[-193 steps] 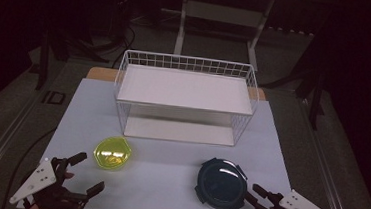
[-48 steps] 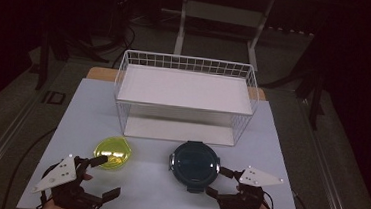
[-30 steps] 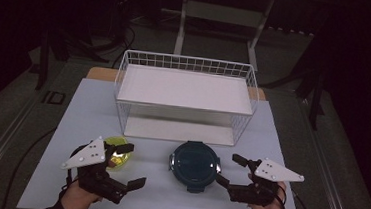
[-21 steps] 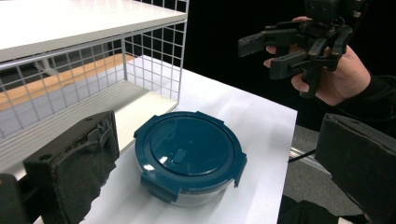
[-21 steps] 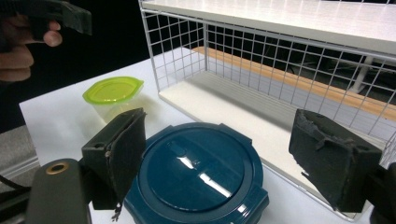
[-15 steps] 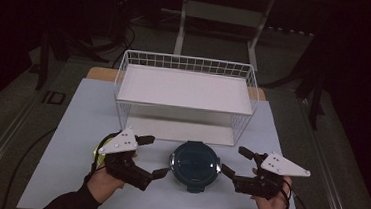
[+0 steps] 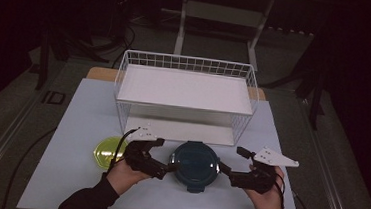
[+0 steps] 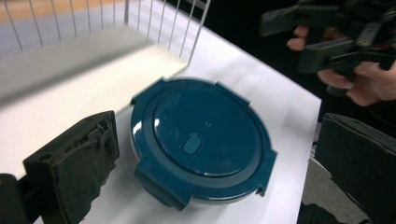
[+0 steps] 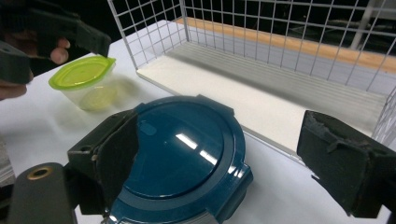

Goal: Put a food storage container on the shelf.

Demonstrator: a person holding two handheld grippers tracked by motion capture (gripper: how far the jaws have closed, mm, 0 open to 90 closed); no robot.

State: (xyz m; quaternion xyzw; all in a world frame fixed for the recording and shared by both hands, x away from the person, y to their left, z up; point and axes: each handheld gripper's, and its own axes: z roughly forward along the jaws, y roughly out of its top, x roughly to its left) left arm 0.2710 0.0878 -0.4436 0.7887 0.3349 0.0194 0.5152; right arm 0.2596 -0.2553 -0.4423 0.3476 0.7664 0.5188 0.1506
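flanking blue container (image 7: 194,164), both claws open, yellow-lidded tub (image 9: 86,80) beyond

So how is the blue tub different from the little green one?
The blue round container looks bigger than the green-lidded container. Its lid is dark blue with clip tabs; the green-lidded container's lid is bright yellow-green over a see-through body. The blue one sits between both grippers; the green one sits off to the side. Both are lidded and stand on the white table.

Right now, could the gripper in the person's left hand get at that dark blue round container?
Probably yes. The left gripper sits right beside the blue container with its jaws open, and nothing lies between them. The yellow-lidded container sits off on its other side, out of the way.
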